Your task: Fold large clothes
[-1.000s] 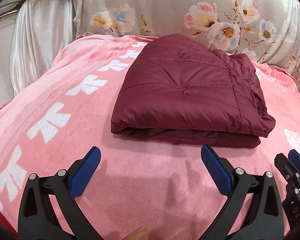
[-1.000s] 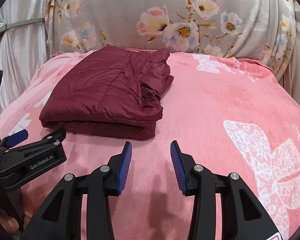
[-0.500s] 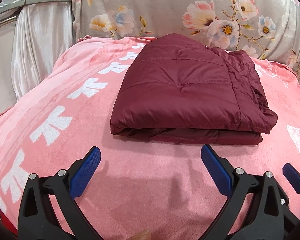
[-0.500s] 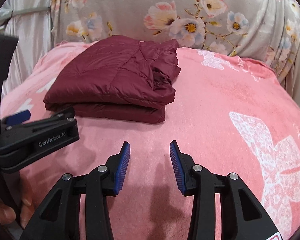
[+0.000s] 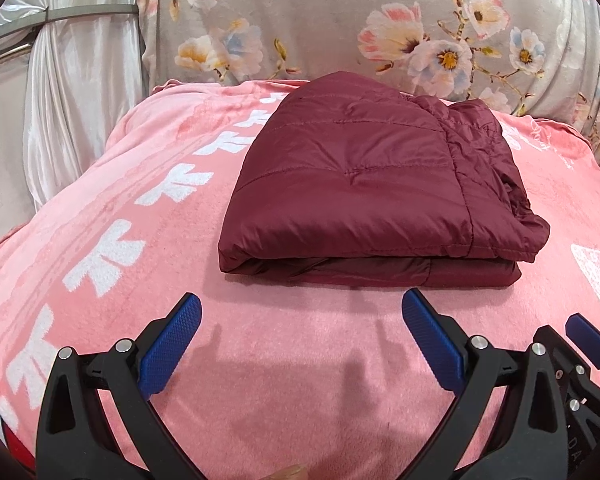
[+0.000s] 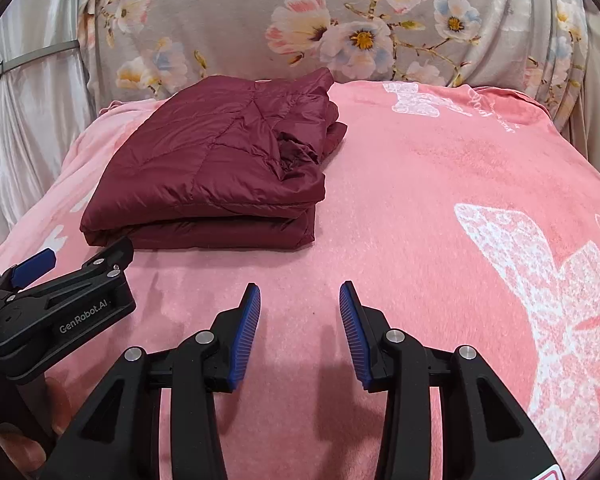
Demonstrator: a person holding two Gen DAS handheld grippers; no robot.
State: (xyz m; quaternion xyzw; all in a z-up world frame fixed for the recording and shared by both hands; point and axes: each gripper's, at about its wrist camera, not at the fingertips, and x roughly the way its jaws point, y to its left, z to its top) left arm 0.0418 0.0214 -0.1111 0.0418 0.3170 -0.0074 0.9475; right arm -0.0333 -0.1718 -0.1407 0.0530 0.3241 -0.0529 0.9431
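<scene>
A maroon quilted jacket (image 5: pixel 364 184) lies folded in a thick rectangle on the pink blanket (image 5: pixel 260 380). In the right wrist view the jacket (image 6: pixel 212 168) sits at the left. My left gripper (image 5: pixel 300 312) is wide open and empty, just in front of the jacket's near folded edge. My right gripper (image 6: pixel 300 300) is open and empty, over bare blanket (image 6: pixel 420 220) to the right of the jacket's near corner. The left gripper's body (image 6: pixel 56 304) shows at the lower left of the right wrist view, and a right finger (image 5: pixel 588 340) shows at the far right of the left wrist view.
A grey floral cloth (image 5: pixel 340 20) covers the backrest behind the jacket. A white satin curtain (image 5: pixel 60 100) hangs at the left. The blanket has white bow prints (image 6: pixel 540 280) on its right side.
Both grippers have drifted slightly: the jacket sits a little further left and closer in the views. Both grippers stay open and empty. The jacket has not moved.
</scene>
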